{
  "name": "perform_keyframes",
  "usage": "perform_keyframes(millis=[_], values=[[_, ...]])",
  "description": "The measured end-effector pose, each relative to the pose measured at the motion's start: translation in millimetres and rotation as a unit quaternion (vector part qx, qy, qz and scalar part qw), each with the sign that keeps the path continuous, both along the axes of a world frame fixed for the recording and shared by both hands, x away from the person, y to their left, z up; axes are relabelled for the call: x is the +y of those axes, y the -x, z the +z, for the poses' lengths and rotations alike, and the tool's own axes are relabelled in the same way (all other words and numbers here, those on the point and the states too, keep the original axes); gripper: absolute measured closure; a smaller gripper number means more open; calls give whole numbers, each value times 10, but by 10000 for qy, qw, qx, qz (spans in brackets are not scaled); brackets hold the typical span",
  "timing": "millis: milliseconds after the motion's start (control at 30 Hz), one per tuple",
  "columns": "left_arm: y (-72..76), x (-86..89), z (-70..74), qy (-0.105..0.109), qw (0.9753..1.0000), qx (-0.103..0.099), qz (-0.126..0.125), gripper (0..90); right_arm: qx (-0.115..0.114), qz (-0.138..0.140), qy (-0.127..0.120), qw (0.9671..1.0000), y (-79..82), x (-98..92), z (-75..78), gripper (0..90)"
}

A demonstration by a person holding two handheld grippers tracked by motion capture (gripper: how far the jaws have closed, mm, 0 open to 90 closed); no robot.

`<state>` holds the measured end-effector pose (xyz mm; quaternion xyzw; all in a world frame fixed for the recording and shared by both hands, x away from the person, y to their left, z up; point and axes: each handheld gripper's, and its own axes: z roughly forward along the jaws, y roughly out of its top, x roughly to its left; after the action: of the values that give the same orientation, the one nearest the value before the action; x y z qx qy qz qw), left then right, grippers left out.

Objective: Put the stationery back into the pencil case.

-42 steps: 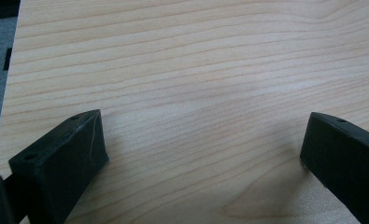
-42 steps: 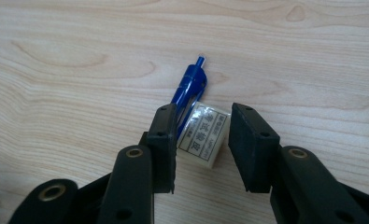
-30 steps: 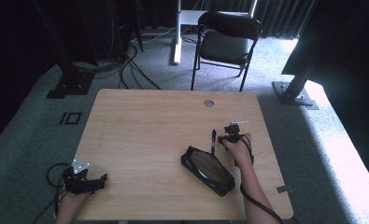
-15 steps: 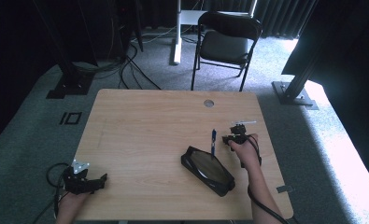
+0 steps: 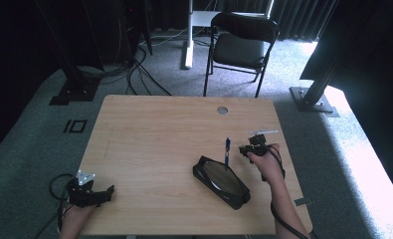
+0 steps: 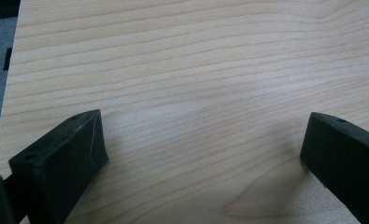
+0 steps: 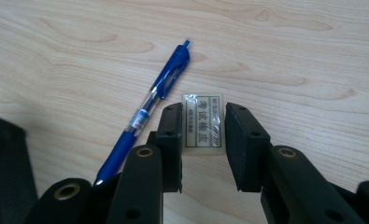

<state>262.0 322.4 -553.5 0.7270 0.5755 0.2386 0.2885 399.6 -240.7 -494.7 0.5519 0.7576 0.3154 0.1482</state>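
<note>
A small white eraser [image 7: 202, 122] in a clear printed wrapper lies flat on the wooden table [image 5: 154, 134]. My right gripper [image 7: 204, 111] is shut on it, one jaw against each long side. Just left of it a blue pen [image 7: 159, 95] lies at an angle. In the high view the right gripper [image 5: 247, 149] is at the table's right side, with the pen [image 5: 227, 152] beside it and a black oval case [image 5: 221, 181] nearer the front. My left gripper [image 5: 106, 191] rests at the front left corner, and its jaws [image 6: 205, 126] stand wide open over bare wood.
The table has a round cable hole [image 5: 222, 110] near its far edge. Behind the table a black folding chair [image 5: 241, 47] stands on grey carpet. Cables [image 5: 134, 74] lie on the floor at the far left.
The right hand and forearm shifted slightly to the right. The left gripper has not moved.
</note>
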Motion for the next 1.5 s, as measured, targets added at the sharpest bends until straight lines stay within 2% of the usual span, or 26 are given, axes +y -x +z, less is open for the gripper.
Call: perform_keyframes(millis=[400, 767, 1200, 1500], values=[[0, 0, 0, 3, 10000, 1, 0, 5, -358, 280, -60, 9989, 164, -6, 257, 681], [0, 0, 0, 0, 10000, 0, 1, 5, -637, 610, -131, 9960, 333, 57, 520, 681], [0, 1, 0, -5, 10000, 0, -5, 5, -829, 1040, -97, 9911, 541, 178, 764, 681], [-1, 1, 0, 0, 10000, -1, -6, 5, -878, 1450, -89, 9855, 699, 299, 875, 681]])
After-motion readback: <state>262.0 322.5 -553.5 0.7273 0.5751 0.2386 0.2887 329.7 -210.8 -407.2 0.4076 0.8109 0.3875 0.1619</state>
